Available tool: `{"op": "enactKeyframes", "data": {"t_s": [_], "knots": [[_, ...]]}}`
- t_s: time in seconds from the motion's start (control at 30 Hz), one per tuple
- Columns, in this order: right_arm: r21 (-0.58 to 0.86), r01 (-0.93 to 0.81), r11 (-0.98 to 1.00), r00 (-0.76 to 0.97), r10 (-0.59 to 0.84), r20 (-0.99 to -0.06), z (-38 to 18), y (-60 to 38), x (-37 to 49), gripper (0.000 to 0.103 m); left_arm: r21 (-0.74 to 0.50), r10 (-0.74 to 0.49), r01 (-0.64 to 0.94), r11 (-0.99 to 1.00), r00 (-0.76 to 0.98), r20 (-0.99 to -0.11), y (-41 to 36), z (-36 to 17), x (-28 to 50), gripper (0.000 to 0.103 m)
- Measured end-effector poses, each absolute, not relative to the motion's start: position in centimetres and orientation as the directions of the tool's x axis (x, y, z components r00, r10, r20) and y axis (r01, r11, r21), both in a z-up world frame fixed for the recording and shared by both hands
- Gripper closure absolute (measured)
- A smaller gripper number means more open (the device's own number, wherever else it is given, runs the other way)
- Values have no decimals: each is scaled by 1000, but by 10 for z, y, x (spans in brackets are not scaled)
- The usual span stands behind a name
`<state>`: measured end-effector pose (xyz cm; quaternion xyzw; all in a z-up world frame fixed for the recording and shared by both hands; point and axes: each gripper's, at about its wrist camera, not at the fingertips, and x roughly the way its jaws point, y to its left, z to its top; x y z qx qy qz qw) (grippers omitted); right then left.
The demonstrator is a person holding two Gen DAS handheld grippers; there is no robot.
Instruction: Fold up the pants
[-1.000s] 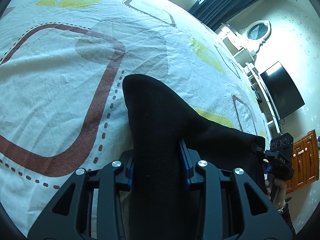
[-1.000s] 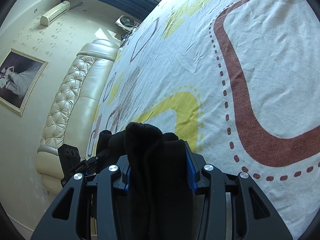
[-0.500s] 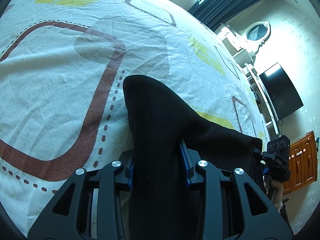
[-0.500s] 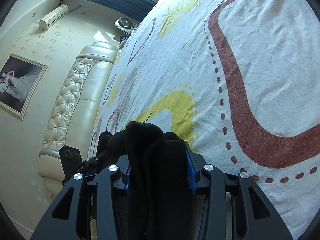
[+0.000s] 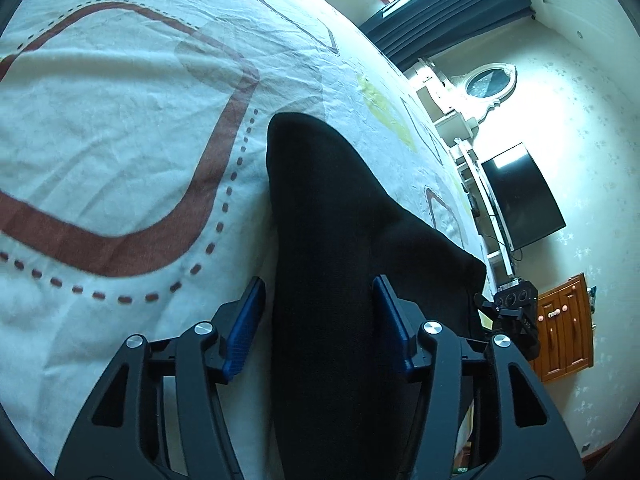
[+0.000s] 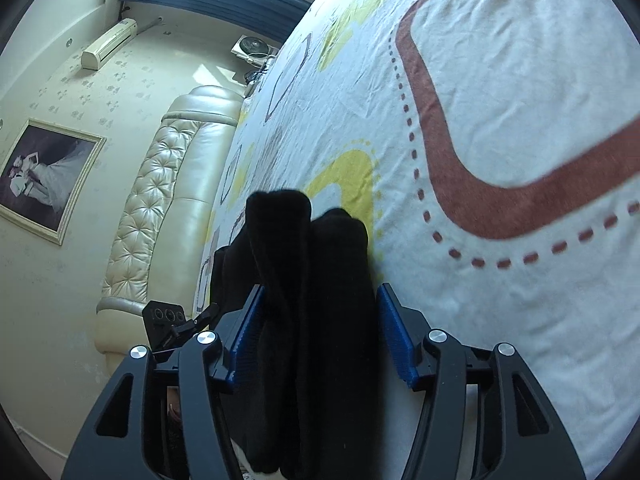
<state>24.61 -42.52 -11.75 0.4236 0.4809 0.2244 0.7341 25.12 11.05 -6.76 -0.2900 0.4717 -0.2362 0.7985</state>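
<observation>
Pants (image 5: 328,240): black, soft and limp, light enough to sag wherever unsupported, bunched in thick layers, draped on the patterned bed (image 5: 100,120) with one rounded fold reaching toward the bed's middle. Likely to slump and spring open rather than hold a crease; best taken at a doubled edge or corner, pinched through all layers, not mid-panel.

Left hand-held gripper (image 5: 316,320): jaws parted around the thick fold, left blue pad clear of the cloth, right pad at its edge; gripping nothing firmly, by the look of it. Wide bare sheet to the left and ahead, good room for laying a fold flat.

Right hand-held gripper (image 6: 316,312): jaws likewise spread, rolled layers sitting loosely between the pads, hardly squeezed. Padded headboard (image 6: 160,200) beyond the bed's edge on the left of that view; open sheet to the right and ahead. Judged risk: layers sliding apart once lifted.
</observation>
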Motion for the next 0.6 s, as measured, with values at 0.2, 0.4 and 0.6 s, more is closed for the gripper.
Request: {"op": "enactKeyframes", "data": {"t_s": [0.2, 0.4, 0.6], "knots": [[863, 69, 500, 394, 781, -484, -117, -414, 204, 37, -738, -693, 100, 668, 446, -566, 119, -68, 207, 41], [862, 55, 505, 371, 791, -487, -116, -400, 181, 34, -766, -707, 73, 638, 448, -547, 120, -76, 171, 39], [864, 76, 498, 403, 777, -483, -113, -395, 180, 32, -785, -737, 82, 614, 416, -533, 106, -80, 165, 37]]}}
